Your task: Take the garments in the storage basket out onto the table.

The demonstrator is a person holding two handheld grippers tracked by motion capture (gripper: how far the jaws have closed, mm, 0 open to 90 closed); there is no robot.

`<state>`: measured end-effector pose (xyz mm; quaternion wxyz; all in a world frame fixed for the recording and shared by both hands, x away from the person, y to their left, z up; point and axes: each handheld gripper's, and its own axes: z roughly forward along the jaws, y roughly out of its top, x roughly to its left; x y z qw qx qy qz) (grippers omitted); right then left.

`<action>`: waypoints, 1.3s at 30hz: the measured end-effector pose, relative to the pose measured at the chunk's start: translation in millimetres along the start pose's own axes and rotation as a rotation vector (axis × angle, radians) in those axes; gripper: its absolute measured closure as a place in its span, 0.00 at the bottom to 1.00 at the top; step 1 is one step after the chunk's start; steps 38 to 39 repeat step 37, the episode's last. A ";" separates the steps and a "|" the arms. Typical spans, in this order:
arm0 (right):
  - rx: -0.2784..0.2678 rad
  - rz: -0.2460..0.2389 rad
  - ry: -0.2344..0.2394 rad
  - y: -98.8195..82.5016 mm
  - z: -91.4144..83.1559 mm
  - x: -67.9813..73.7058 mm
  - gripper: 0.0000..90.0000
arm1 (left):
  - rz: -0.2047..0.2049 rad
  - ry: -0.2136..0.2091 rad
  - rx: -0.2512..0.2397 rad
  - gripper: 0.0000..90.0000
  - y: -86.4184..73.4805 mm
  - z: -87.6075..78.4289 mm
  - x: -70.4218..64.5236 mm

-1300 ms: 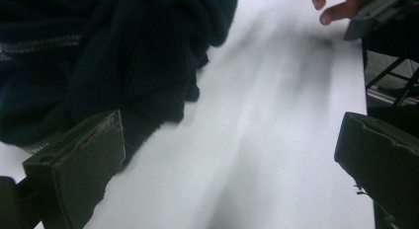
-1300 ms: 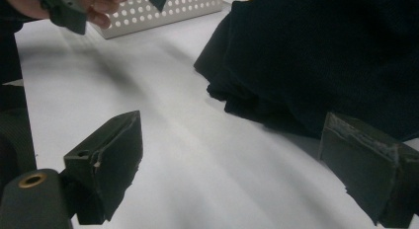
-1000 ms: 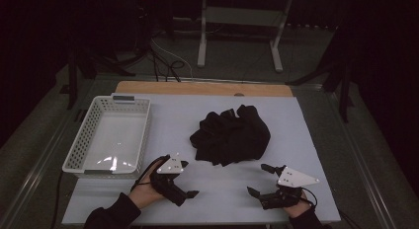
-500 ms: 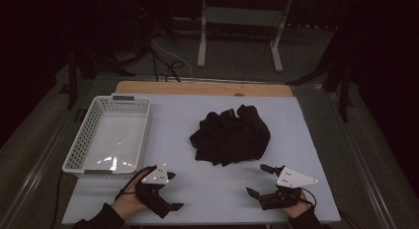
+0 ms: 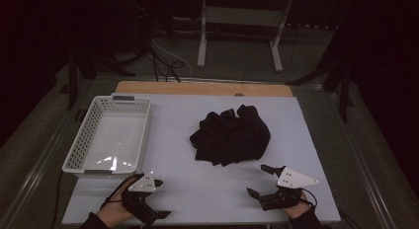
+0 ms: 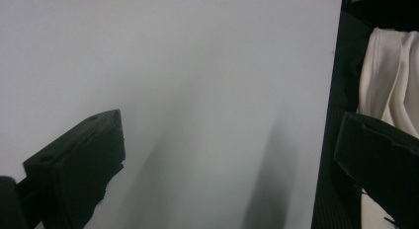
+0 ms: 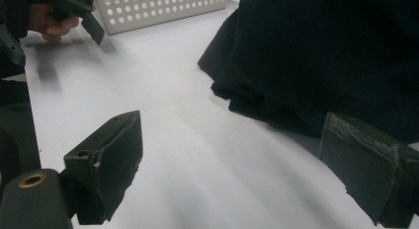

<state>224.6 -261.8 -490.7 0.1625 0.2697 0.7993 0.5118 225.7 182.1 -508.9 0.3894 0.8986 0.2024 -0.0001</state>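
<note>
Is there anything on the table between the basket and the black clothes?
No. In the high view, just bare white table lies between the basket and the black clothes.

Both claws are matte black, chunky two-jaw units. Left claw [image 5: 159,198] and right claw [image 5: 261,179] each carry a pale grey three-cornered plate on top with small dark screw dots. A thin black cable trails off each. Jaw blocks are rectangular with worn, ragged edges; a brass-coloured ring sits on the right claw's body. Sleeves look dark.

Dim room, metal stand [image 5: 240,21] behind.
</note>
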 end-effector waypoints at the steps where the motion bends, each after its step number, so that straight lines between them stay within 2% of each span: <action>1: 0.002 0.000 -0.001 -0.2 -0.2 0.1 0.11 | -0.002 -0.005 -0.001 0.00 -2.2 -1.8 0.2; 5: 0.005 0.001 -0.005 -0.4 -0.5 0.1 0.11 | -0.024 -0.006 -0.014 0.00 -9.0 -8.3 0.9; 13: 0.005 0.001 -0.006 -1.1 -1.2 -0.4 0.11 | -0.036 0.008 -0.039 0.00 -13.8 -14.9 2.9; 27: 0.024 -0.003 -0.001 -3.0 3.1 -1.4 0.11 | -0.024 0.003 -0.038 0.00 -11.2 -9.3 2.2; 39: 0.030 -0.004 -0.002 -3.6 3.4 -1.8 0.11 | -0.017 0.007 -0.050 0.00 -9.8 -10.9 0.7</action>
